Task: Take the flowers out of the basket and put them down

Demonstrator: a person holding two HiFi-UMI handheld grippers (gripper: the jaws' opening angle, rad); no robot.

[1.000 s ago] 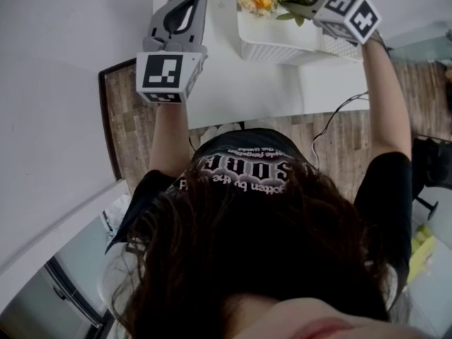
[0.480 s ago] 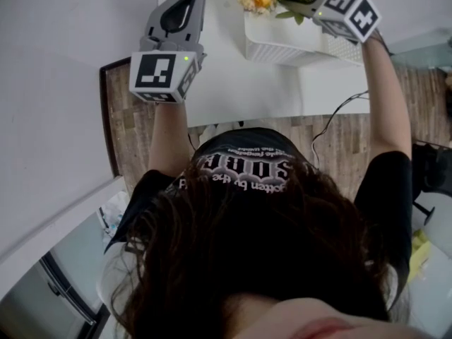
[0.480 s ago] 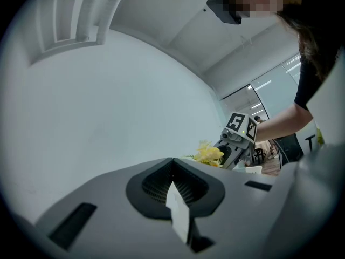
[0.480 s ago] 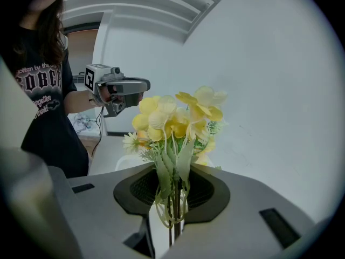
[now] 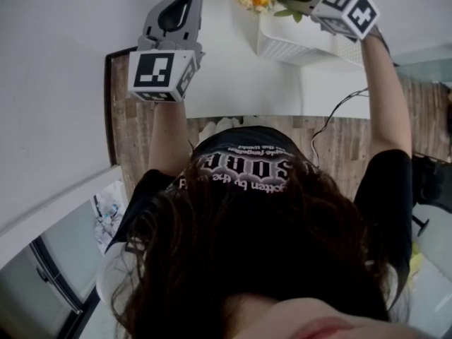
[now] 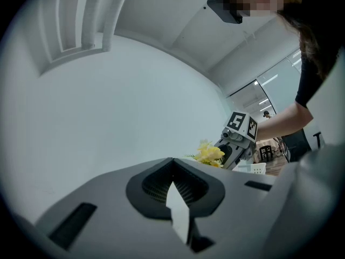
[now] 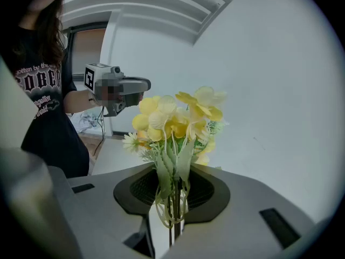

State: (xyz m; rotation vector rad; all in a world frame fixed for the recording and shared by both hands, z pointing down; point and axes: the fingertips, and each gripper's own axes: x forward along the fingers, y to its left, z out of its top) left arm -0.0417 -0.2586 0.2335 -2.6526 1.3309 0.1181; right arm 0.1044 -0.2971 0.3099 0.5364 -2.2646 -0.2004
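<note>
The right gripper [image 7: 171,215] is clenched on the stems of the yellow flowers [image 7: 175,117], held up beside the white basket [image 5: 296,44]. The left gripper [image 6: 175,196] is closed on nothing.

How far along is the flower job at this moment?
Done: the right gripper is shut on the stems of the yellow artificial flowers, and the blooms sit out over the edge of the white slotted plastic basket. In hand: the bunch is held in the air; whether the stem ends clear the rim is hidden. Left: laying them on the white table. The left gripper holds nothing.
</note>
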